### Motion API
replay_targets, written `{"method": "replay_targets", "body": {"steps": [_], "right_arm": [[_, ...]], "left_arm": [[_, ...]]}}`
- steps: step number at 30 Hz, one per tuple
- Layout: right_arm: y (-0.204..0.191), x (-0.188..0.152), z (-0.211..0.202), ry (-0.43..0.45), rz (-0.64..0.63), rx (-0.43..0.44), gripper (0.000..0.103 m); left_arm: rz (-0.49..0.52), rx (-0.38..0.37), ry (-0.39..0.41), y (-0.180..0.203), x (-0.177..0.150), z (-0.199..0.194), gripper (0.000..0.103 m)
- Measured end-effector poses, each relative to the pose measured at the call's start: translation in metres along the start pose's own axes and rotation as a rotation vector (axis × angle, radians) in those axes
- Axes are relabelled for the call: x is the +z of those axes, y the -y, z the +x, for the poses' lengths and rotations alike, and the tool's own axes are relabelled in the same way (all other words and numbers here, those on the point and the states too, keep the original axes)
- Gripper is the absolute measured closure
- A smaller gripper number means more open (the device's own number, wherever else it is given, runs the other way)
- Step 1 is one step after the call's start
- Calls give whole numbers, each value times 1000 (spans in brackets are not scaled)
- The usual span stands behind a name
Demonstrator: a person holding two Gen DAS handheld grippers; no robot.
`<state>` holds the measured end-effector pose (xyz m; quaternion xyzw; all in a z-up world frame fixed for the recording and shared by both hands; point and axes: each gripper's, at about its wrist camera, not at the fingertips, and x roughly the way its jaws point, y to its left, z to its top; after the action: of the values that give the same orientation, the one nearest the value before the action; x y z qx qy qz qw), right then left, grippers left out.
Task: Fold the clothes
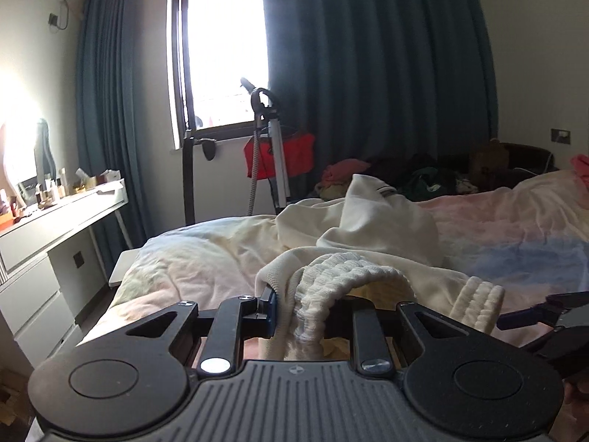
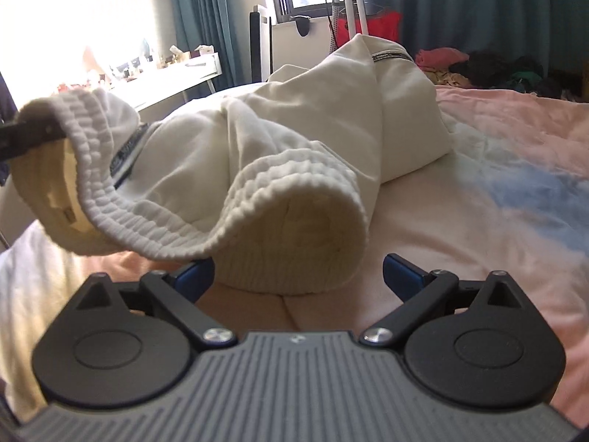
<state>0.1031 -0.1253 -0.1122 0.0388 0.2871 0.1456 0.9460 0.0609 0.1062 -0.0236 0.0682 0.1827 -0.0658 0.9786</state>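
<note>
A cream sweatshirt [image 2: 302, 118] lies crumpled on the bed [image 2: 497, 191], its body heaped toward the window side and its ribbed hem [image 2: 294, 191] drawn toward the cameras. No flat, squared fold shows anywhere on it; the garment is bunched, with one part standing up in a peak. By this evidence folding is far from finished: the cloth would need to be spread and smoothed, then folded. Whether any fold has been made and lost cannot be read from this moment.

The left hand-held gripper [image 1: 305, 316] is closed on the ribbed hem; the cloth passes between its fingers and drapes over them, held just above the bed. In the right wrist view this same hold appears at the far left, where a dark finger lifts one end of the hem clear of the bedding.

The right hand-held gripper [image 2: 298, 272] stands wide open and holds nothing. Its blue-padded fingers flank the near loop of the hem, which sags between and just beyond them; the left pad sits under the hem's edge, while the right pad is apart from the cloth. The hem thus spans from the left hold to the open right jaws.

A pile of other clothes [image 1: 397, 180] lies at the far edge of the bed.
</note>
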Motion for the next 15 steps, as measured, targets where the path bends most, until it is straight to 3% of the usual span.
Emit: {"method": "replay_targets", "body": {"steps": [3,4,7,9,11,12,15], "right_arm": [[1,0,4,0,-5,-9,17],[1,1,5,0,-7,-13,25],[5,3,6,29,0,-29,31],[8,4,6,53,9,-42,46],[17,7,6,64,46,-87,75],[22,9,6,69,67,-109,82],[43,9,3,95,138,-104,85]], "left_arm": [[37,-15,16,11,0,1,81],[50,-20,21,14,0,1,81],[87,-36,37,25,-1,2,81],[112,-46,47,32,-1,3,81],[134,-53,49,37,-2,4,81],[140,-51,38,37,-3,6,81],[158,-45,4,36,-6,11,81]]}}
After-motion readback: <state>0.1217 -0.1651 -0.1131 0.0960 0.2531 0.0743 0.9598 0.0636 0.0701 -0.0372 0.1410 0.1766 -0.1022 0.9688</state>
